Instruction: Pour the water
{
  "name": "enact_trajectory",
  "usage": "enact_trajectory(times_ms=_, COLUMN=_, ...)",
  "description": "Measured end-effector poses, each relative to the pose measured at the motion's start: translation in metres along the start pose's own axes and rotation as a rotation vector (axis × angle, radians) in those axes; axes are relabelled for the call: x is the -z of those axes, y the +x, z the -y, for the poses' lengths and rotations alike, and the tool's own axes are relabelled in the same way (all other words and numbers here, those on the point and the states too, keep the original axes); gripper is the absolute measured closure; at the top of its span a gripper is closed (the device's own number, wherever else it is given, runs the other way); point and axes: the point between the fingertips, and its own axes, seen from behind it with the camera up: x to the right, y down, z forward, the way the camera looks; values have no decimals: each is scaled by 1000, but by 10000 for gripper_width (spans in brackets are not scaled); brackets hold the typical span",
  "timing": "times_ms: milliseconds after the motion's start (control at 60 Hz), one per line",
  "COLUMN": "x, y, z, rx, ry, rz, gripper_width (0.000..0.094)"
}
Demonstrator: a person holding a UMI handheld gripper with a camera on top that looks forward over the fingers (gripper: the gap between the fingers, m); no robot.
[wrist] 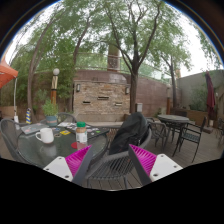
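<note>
My gripper (110, 166) is open and holds nothing; its magenta pads (78, 158) stand wide apart. A white jug-like vessel (45, 134) and a small container with a green top (81, 132) stand on a glass patio table (40, 152), ahead of the fingers and to the left. Both are well beyond the fingertips. Whether either holds water cannot be seen.
A dark metal patio chair (122, 136) stands just ahead, showing between the fingers. A second table with chairs (172, 121) is farther right. A stone wall with a fireplace (101, 100) and trees lie beyond. An orange umbrella edge (6, 73) is at the left.
</note>
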Motion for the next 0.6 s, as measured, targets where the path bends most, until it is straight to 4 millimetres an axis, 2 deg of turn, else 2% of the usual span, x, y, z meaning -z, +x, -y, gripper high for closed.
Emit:
enact_trajectory(times_ms=17, x=0, y=7, z=2, rx=1, ry=0, rz=2, gripper_width=105)
enact_trajectory(times_ms=150, x=4, y=4, z=4, rx=11, ry=20, rz=0, gripper_width=105)
enact_trajectory(times_ms=400, x=-1, y=1, z=0, rx=11, ry=42, rz=20, gripper_width=102)
enact_trajectory(times_ms=483, x=-12, y=-12, z=-4, rx=7, ry=45, rz=59, gripper_width=104)
enact_trajectory(times_ms=600, x=-41, y=-37, z=-8, rx=9, ry=57, rz=119, gripper_width=102)
